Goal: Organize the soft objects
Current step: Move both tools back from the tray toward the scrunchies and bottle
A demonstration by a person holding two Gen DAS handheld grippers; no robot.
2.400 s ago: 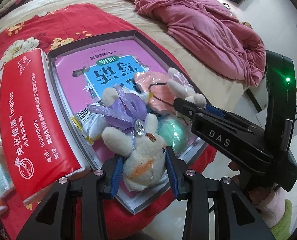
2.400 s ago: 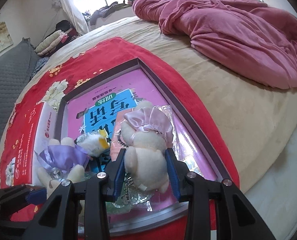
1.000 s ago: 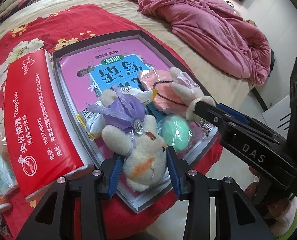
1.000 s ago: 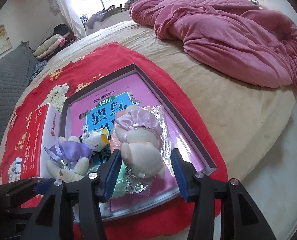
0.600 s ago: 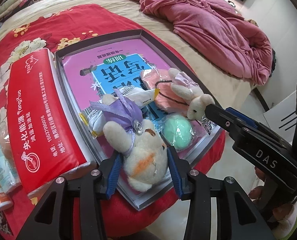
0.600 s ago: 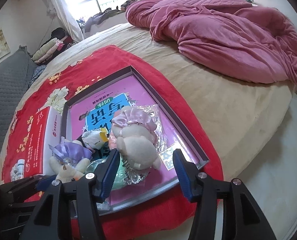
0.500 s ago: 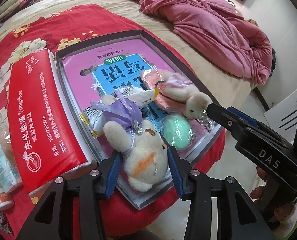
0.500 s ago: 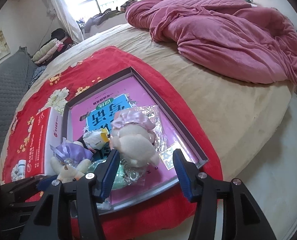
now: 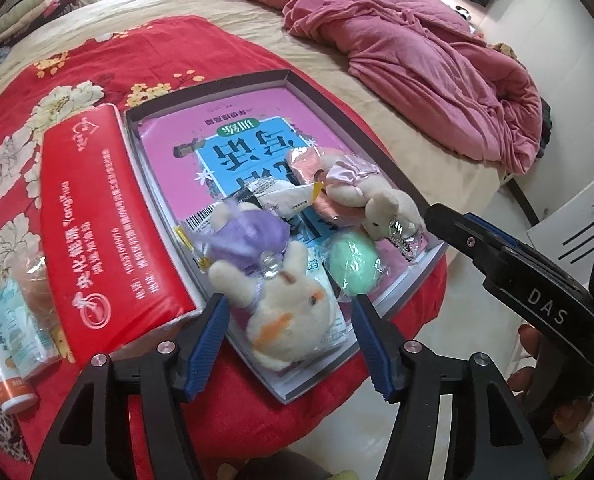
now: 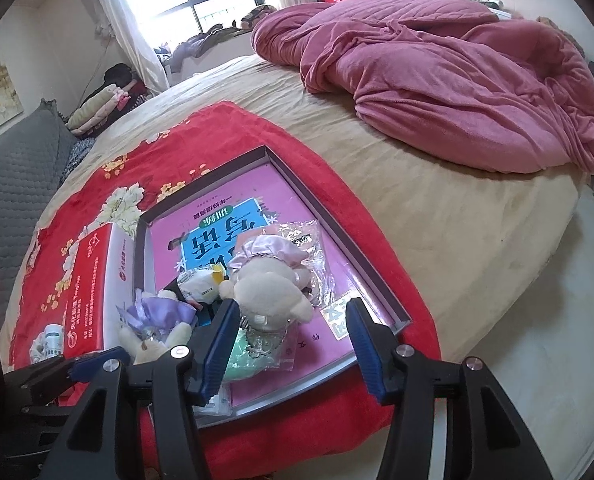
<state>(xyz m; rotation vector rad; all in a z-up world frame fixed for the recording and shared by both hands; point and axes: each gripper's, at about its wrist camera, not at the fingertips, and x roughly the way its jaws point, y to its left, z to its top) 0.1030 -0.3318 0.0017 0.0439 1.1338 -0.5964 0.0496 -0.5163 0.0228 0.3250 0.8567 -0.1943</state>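
Note:
A grey tray (image 9: 205,84) with a pink book in it lies on the red blanket. A cream plush bunny with a purple bow (image 9: 289,308) lies at the tray's near edge, between the fingers of my left gripper (image 9: 289,320). Its jaws are opening and neither pad touches the bunny. A second plush in a pink dress (image 10: 269,284) lies tipped over on crinkly wrap in the tray. My right gripper (image 10: 293,332) stands open just in front of it, its left pad close to it and its right pad well clear. A wrapped green ball (image 9: 353,262) sits between the two toys.
A red tissue pack (image 9: 97,232) lies along the tray's left side, with small bottles (image 9: 1,360) beyond it. A crumpled pink quilt (image 10: 457,80) fills the far bed. The bed edge and floor (image 10: 557,300) are just right of the tray. A hand (image 9: 533,344) holds the right gripper.
The left jaws have widened off the purple-bow bunny, which rests in the tray. The right gripper let go of the pink-dress plush and drew back; the plush tipped over.

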